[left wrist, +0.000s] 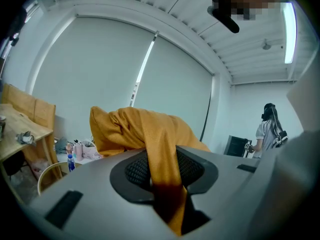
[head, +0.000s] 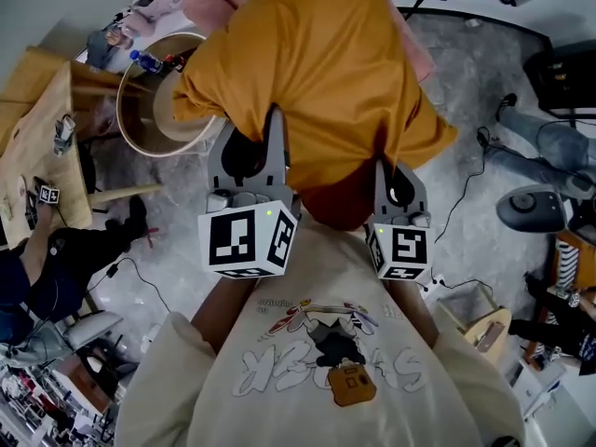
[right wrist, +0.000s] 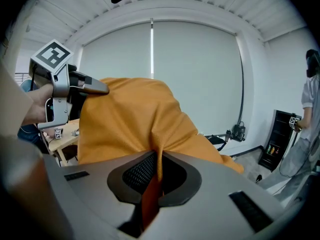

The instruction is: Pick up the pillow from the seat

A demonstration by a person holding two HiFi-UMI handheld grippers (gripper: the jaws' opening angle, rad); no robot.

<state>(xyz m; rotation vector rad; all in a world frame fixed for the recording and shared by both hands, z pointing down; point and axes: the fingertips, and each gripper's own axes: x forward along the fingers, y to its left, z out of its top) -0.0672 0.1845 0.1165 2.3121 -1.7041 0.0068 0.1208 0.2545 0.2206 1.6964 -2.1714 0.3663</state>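
The orange pillow (head: 317, 73) hangs in the air in front of me, held up by both grippers. My left gripper (head: 272, 147) is shut on a fold of its near edge; in the left gripper view the pillow (left wrist: 150, 134) cloth runs down between the jaws of the left gripper (left wrist: 162, 176). My right gripper (head: 386, 180) is shut on the other near corner, and in the right gripper view the pillow (right wrist: 130, 119) bunches into the right gripper (right wrist: 157, 171). The left gripper (right wrist: 60, 84) also shows there at the left, clamped on the cloth. No seat is in view.
A round wicker chair (head: 154, 110) stands below the pillow at the left, beside a wooden table (head: 37, 147). Cables, a seated person's legs (head: 56, 268) and other gear lie on the grey floor. Another person (left wrist: 267, 129) stands far off by a dark cabinet.
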